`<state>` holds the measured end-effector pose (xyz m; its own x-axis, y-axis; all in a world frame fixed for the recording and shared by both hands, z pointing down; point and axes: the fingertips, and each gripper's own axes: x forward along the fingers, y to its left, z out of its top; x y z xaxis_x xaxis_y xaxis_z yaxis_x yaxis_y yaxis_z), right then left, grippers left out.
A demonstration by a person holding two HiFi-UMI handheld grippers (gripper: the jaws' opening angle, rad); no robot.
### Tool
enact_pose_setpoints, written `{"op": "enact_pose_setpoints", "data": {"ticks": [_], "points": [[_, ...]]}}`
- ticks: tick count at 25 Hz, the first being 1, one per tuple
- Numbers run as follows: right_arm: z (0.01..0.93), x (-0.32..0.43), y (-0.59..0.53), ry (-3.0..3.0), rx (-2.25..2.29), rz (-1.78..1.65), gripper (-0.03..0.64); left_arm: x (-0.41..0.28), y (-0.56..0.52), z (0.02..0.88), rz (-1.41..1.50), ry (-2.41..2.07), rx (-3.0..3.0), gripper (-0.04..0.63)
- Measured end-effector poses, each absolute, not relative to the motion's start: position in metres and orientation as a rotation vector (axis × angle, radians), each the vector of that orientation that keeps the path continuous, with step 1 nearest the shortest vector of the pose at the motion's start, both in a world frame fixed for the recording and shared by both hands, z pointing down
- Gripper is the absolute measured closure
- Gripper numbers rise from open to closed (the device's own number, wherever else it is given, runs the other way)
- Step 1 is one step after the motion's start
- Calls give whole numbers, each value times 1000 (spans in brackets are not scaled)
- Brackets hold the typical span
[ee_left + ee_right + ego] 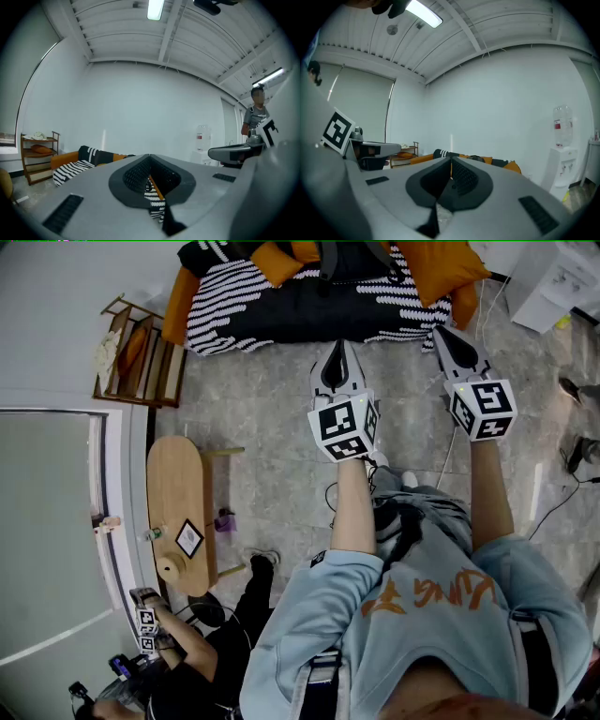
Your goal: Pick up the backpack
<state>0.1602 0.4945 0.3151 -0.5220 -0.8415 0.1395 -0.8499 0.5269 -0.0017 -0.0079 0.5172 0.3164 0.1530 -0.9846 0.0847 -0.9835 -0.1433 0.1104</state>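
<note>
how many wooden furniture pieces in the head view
2: a brown wooden shelf rack beside the striped orange sofa, and a light oval wooden table at lower left. Others may be hidden.

This looks like a recording studio or lab dressed up as a living room. A low sofa point(281, 310) with orange cushions point(441, 263) and a striped throw, a wooden shelf point(131, 352) and a small wooden table point(176, 493) give the homely part. The bare white walls, ribbed metal ceiling point(117, 33), strip light point(156, 8), water dispenser point(562, 150) and loose cables point(553, 512) on the grey floor point(262, 427) read as a workplace. The far end is too distorted to tell more.
</note>
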Motion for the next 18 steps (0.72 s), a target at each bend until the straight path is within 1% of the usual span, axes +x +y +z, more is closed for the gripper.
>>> {"op": "enact_pose_setpoints", "data": {"ticks": [6,18], "points": [[321,147,458,-2643,1466,101,589,-21,480,325,-13,-1946,2273,572],[317,108,363,-2618,1557,133,588,-98,395,334,-70,-1967,2223,572]]}}
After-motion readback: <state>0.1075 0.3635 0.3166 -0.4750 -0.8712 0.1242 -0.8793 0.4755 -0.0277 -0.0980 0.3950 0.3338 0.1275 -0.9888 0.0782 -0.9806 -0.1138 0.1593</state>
